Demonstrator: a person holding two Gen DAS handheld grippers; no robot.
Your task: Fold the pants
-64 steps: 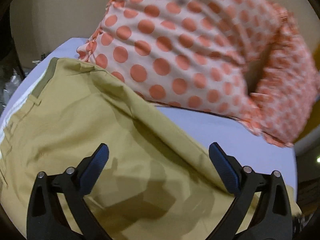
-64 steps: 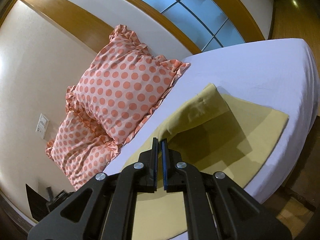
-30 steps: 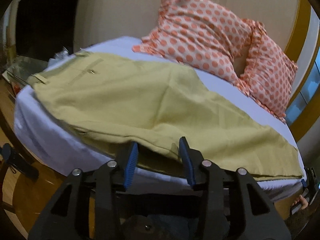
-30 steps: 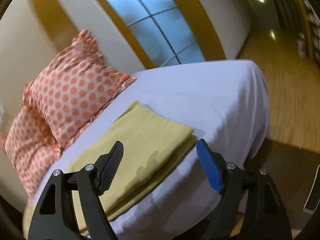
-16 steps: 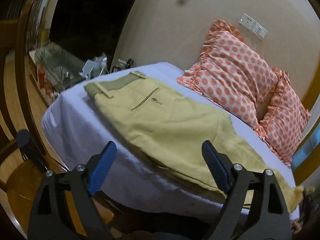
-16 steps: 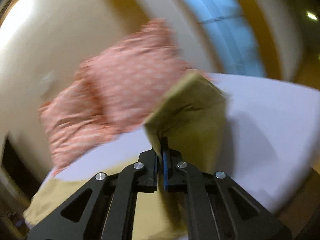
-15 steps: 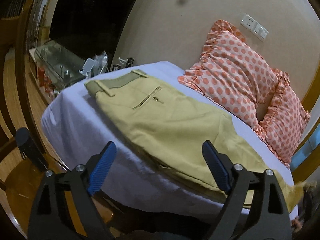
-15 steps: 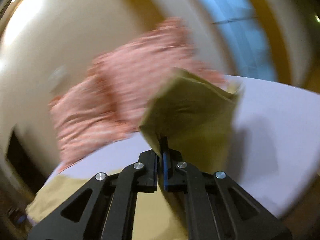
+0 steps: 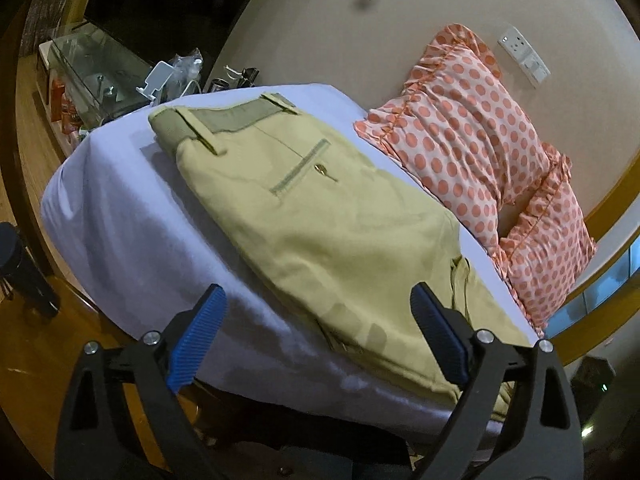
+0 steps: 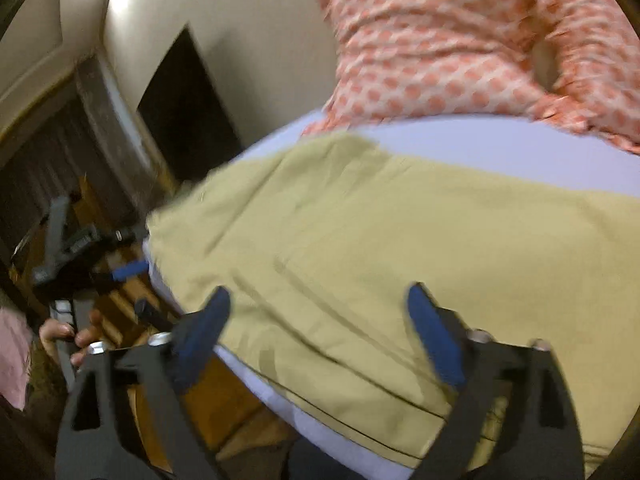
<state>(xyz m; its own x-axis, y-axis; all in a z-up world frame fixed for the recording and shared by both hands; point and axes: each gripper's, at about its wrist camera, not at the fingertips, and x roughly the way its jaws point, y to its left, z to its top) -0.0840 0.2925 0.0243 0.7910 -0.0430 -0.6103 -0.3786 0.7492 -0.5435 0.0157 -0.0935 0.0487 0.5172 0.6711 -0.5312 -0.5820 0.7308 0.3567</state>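
Two polka-dot pillows (image 9: 472,132) lean against the wall beside a wall socket (image 9: 524,58).

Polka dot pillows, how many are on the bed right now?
2. One polka dot pillow leans on the wall by the khaki pants; the second pillow sits to its right, partly tucked behind it. Others may be out of view.

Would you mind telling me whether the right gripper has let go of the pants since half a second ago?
Yes. The right gripper was shut on a lifted fold in front of the pillows; now it is open, over the pants lying flat on the bed.
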